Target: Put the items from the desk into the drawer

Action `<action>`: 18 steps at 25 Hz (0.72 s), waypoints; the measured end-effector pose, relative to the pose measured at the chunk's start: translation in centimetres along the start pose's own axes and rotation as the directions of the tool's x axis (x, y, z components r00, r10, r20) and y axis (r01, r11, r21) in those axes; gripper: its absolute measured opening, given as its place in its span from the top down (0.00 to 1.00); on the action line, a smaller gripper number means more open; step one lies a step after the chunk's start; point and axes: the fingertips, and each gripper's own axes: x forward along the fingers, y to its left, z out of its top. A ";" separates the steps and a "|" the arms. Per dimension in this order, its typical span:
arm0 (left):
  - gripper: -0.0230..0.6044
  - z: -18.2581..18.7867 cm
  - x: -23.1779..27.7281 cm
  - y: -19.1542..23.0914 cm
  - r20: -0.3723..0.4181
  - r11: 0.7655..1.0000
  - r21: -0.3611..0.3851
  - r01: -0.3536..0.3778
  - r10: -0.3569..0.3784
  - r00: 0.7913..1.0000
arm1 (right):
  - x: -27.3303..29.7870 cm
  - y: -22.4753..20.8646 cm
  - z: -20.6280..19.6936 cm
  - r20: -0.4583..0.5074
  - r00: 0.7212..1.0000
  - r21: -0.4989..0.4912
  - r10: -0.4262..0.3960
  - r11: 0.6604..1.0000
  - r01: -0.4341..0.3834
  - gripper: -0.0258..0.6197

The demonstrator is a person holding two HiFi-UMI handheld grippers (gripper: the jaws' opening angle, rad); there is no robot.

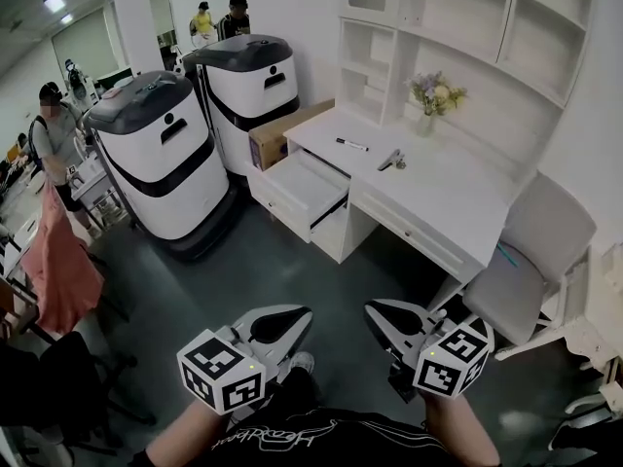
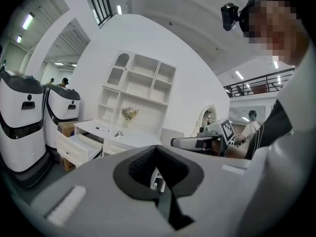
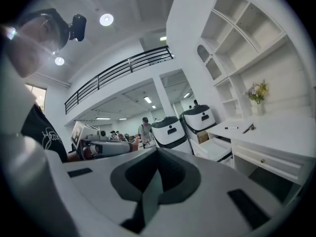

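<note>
- Ahead, the white counter is carrying a pen; its drawer is hanging open.
- Left tool and right tool are hovering clenched, empty, over grey floor.

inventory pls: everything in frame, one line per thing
desk: 1, white, ahead right
drawer: 1, white, desk's left end, pulled open
marker pen: 1, black and white, on desk near drawer
small metal item: 1, grey, mid desk; kind unclear
vase of flowers: 1, pale, back of desk
shelf unit: 1, white, above desk
chair: 1, grey, desk's right end
cardboard box: 1, brown, left of desk
tall machines: 2, white and dark grey, left of box
cloth: 1, pink, far left
people: at least 3, background
left gripper: 1, white-grey, bottom, shut, empty
right gripper: 1, same, shut, empty
</note>
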 end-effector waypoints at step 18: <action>0.95 4.7 11.9 21.0 -0.045 0.992 -0.076 0.099 -0.103 0.994 | 16.4 -16.5 4.1 -0.043 0.990 0.081 -0.134 0.987 0.137 0.95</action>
